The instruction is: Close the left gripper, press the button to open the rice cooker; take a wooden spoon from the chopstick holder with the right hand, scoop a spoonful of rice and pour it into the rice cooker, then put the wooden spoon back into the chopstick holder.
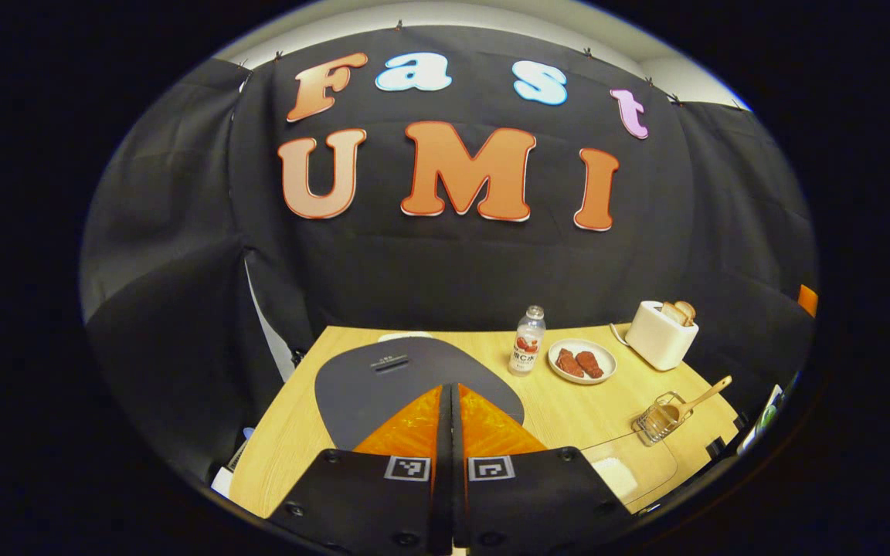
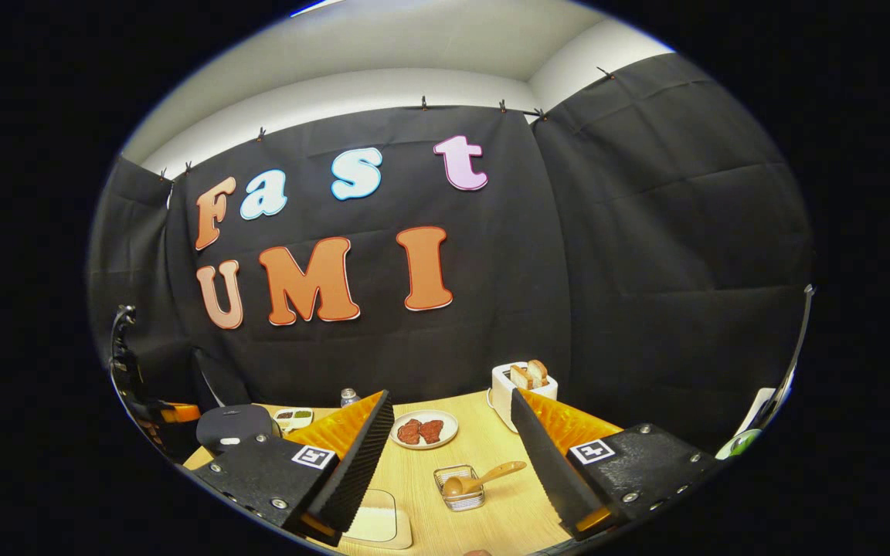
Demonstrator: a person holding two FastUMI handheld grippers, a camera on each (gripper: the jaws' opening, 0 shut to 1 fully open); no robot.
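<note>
In the left gripper view, the left gripper is seen pressed together at lower centre, above the dark grey domed rice cooker. In the right gripper view, the right gripper is spread wide; the light wooden spoon lies in the wire chopstick holder between its fingers, lower centre.

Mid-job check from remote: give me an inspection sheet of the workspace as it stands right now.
Surface: wooden table, level.
Job's things: rice cooker lid down; wooden spoon in the wire chopstick holder; container of rice at near edge.
Clutter: bottle, plate of meat, toaster with bread.
Grippers: left tool shut over the cooker; right tool open above the holder.
Cables: nothing seen.
Surroundings: black cloth wall.
</note>
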